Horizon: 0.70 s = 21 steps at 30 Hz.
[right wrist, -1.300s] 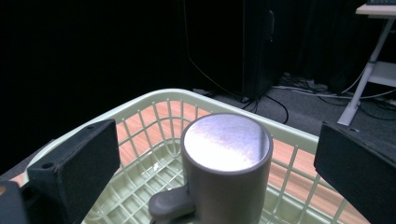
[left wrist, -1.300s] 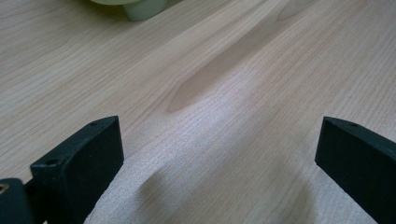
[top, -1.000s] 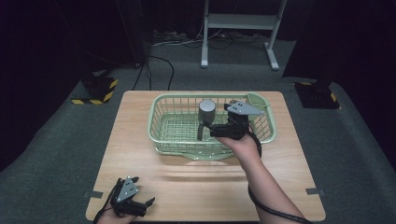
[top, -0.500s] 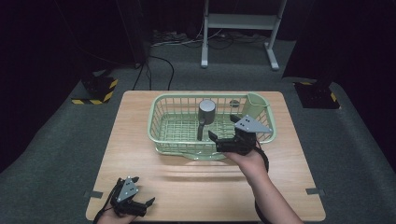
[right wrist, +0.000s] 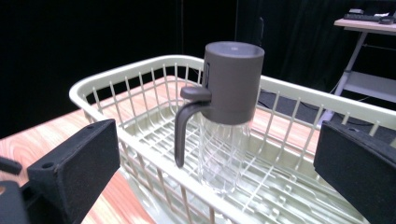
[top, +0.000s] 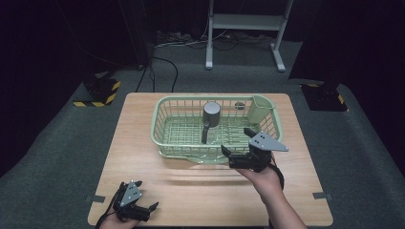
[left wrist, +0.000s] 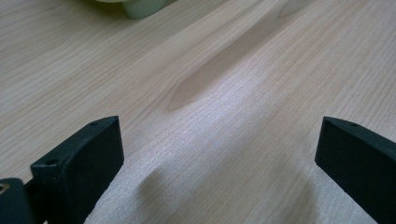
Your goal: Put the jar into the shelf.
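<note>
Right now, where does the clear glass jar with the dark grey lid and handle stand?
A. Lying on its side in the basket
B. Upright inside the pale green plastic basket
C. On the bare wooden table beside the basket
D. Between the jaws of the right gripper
B. The clear glass jar with the dark grey lid and handle stands upright on the floor of the pale green plastic basket, and the right gripper is apart from it with its jaws open.

Table [top: 143, 157] brightly lit amid dark surroundings; soft shadows; close views sharp
</note>
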{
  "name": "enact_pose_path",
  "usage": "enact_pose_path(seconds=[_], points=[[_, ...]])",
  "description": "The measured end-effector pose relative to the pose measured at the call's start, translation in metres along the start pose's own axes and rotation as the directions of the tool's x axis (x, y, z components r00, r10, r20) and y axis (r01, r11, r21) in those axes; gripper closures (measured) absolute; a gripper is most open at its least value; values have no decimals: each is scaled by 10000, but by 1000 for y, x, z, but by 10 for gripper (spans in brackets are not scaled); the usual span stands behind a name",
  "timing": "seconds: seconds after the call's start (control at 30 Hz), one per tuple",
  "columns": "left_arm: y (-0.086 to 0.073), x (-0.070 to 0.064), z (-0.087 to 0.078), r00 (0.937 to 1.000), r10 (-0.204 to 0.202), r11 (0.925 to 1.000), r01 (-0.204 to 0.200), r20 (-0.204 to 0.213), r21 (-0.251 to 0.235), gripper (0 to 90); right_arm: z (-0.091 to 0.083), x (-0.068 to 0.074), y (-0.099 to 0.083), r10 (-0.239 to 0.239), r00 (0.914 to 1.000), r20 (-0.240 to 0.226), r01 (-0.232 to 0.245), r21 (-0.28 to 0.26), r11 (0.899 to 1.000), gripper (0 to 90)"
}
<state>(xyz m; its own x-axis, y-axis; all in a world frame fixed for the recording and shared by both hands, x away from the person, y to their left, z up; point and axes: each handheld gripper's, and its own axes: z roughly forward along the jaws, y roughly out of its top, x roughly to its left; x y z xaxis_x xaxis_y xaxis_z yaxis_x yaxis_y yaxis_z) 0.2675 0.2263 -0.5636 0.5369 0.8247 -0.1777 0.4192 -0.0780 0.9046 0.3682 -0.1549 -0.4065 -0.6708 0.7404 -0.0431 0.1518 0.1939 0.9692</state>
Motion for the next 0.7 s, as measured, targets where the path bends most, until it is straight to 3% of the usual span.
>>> enact_pose_path(seconds=[0.3, 0.7], points=[[0, 0, 0, 10000, 35, 10000, -35, -30, 51, 15, -9, 3, -13, -430, 9990, 150, 425, 326, 9986, 0], [0, 0, 0, 10000, 46, 10000, -46, -37, 20, 15, -14, 4, -46, -391, 9988, 291, 364, 892, 9953, 0]])
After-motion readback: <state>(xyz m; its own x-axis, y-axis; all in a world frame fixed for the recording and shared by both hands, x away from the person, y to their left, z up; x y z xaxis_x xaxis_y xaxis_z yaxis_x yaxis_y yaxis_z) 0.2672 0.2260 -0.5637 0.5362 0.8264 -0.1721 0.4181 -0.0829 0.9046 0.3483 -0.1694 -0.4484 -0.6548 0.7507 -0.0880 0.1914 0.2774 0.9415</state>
